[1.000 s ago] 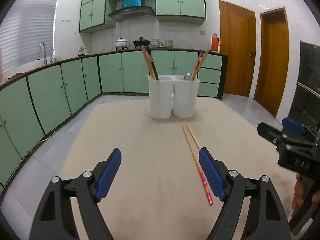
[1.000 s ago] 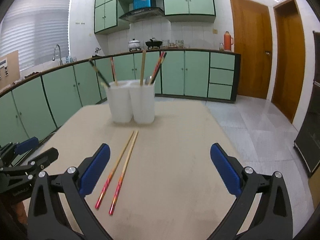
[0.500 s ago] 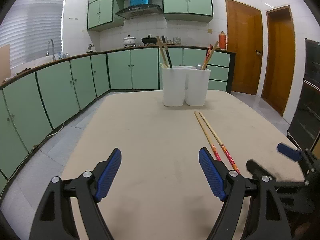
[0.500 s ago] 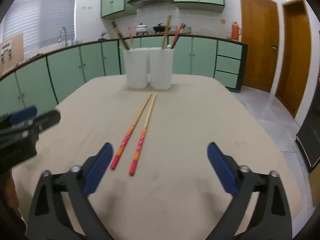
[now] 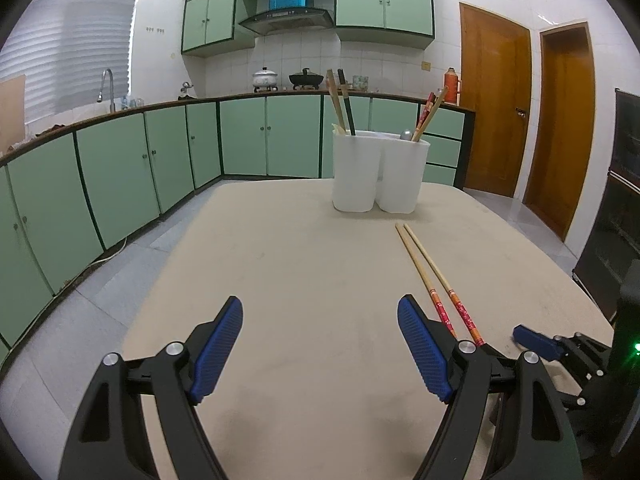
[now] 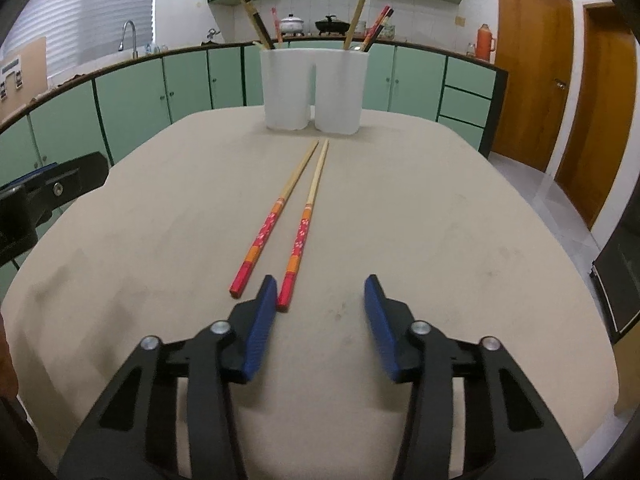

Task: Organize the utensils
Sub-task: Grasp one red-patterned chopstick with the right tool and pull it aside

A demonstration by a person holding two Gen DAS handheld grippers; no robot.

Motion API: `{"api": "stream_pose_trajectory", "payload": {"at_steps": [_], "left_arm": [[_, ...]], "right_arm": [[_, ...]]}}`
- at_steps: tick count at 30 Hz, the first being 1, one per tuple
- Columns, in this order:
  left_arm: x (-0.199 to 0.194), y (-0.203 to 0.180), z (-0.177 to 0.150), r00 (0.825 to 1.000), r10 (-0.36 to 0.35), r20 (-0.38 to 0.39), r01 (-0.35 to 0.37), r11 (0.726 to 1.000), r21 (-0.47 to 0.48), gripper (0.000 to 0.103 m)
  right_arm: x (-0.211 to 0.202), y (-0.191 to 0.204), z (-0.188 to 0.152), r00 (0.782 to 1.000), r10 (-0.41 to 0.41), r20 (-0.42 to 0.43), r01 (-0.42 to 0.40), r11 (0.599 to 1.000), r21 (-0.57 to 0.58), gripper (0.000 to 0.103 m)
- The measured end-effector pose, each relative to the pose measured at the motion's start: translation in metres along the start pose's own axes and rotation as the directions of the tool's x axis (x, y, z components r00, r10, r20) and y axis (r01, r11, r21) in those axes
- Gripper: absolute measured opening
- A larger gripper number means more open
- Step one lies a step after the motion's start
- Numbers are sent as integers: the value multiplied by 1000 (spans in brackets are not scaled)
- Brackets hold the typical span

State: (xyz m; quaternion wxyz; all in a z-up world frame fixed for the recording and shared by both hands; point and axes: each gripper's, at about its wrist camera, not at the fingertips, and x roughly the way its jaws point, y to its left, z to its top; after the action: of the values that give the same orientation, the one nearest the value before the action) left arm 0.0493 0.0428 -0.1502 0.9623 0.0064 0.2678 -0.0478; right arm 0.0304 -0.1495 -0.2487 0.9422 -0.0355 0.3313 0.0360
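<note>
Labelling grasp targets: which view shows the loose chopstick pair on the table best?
Right wrist. The chopsticks lie centred and whole, red ends nearest the closing right hand-held gripper, nothing between its jaws. In the left wrist view the chopsticks sit off right, handle ends hidden behind a finger.

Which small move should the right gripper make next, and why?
Probably nudge the right gripper a little left and forward. Its jaws are closing on nothing: the red ends of the chopsticks lie just ahead, by its left finger, and the holder waits beyond.

2 chopsticks (image 6: 298, 216) lay side by side mid tabletop (image 6: 440, 220), w/ twin utensil holder (image 6: 314, 88) behind them; more chopsticks stood in it.
</note>
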Motion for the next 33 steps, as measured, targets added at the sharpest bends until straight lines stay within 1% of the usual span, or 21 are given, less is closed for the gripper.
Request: {"api": "stream_pose_trajectory", "payload": {"at_steps": [8,13,19,21,31,33], "left_arm": [[2,-2,-2,1000,-10,-7,10,1000,-1,78],[2,-4,-2,1000,-11,-11,11,1000,0,78],[1,-12,-3,1000,-23,-21,23,1000,10,78],[3,-17,-3,999,-28,-27,28,999,15,78],[14,-55,-11,995,-58,-87,60,998,15,78],[18,-61,-14,993,-57,-105,60,998,18,75]], "right_arm": [[1,8,2,1000,1,1,-1,999,-40,26],[3,10,3,1000,25,-2,-25,998,-55,7],[3,3,5,998,60,-9,-60,998,-20,6],[2,0,5,998,60,-9,-60,998,-5,5],[-3,-51,9,1000,-11,-5,11,993,118,5],[-4,-58,10,1000,-20,4,20,991,131,5]]}}
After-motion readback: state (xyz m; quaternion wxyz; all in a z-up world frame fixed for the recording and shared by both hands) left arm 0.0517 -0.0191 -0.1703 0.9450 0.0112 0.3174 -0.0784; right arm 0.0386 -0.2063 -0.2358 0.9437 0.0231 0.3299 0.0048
